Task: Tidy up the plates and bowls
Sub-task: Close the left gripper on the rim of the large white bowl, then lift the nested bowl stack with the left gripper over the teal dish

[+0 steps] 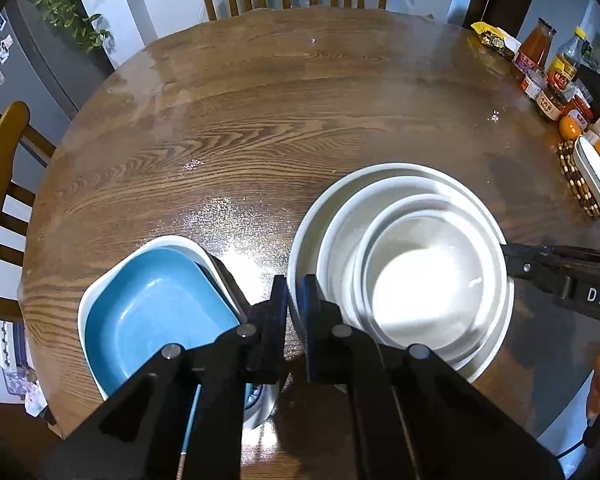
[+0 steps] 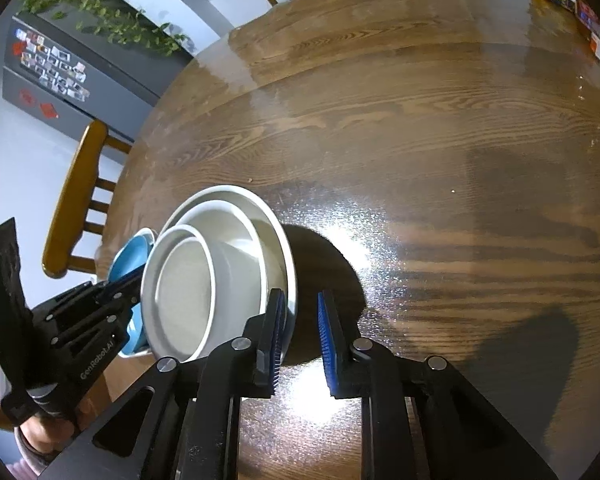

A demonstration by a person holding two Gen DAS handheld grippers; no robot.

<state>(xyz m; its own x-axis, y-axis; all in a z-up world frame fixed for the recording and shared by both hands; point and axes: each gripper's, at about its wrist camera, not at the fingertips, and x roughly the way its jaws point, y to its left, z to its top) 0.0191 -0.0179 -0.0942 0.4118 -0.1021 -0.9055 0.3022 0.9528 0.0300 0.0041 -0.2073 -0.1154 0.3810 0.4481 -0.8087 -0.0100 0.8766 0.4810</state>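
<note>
Spreading across both views, the round wooden surface [image 1: 260, 120] carries everything. Nearest the cameras sits the white stack [image 1: 412, 200], several bowls nested inside a wide outer bowl [image 1: 304, 240], all upright.

Just beside the white stack on its left lies a blue dish [image 1: 152, 304], nested in a white dish [image 1: 85, 308] of the same rounded-rectangle shape.

At the stack's left edge the left gripper [image 1: 296, 308] comes in, its fingers [image 1: 278, 312] pressed nearly together and pinching the outer bowl's rim.

At the stack's right edge the right gripper [image 2: 300, 336] straddles the same rim. One of its fingers [image 2: 274, 332] lies against the rim, while a dark sliver shows before the other (shadow or a real gap, I cannot tell), so a firm pinch is uncertain.

Well apart from the stack, far to its right, a cluster of bottles and jars [image 1: 548, 76] stands at the surface's edge.
</note>
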